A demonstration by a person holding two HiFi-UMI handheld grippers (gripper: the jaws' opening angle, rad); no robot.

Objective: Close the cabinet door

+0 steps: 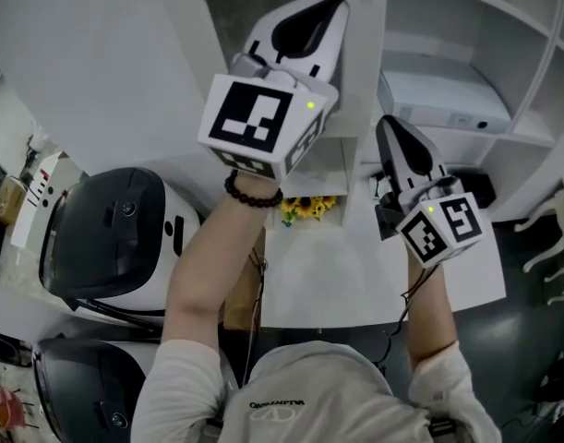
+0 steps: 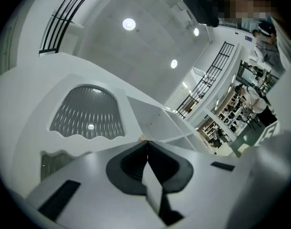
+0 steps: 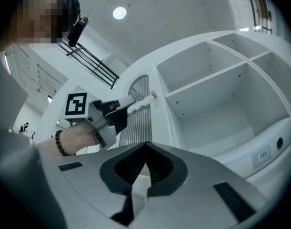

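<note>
Found cabinet door (image 3: 135, 113) ajar at centre of the right gripper view, hinged left of the open shelves (image 3: 207, 85). Noted left gripper (image 1: 338, 2) at upper centre, jaws pressed together, tips at the small knob (image 3: 153, 94); unable to confirm any pinch. Noted right gripper (image 1: 385, 123) at lower right, likewise closed, holding nothing. Judged likely faults: slipping off the knob under an oblique push, leaving door ajar; rebounding from a hard shove; catching the right gripper in the closing gap.
</note>
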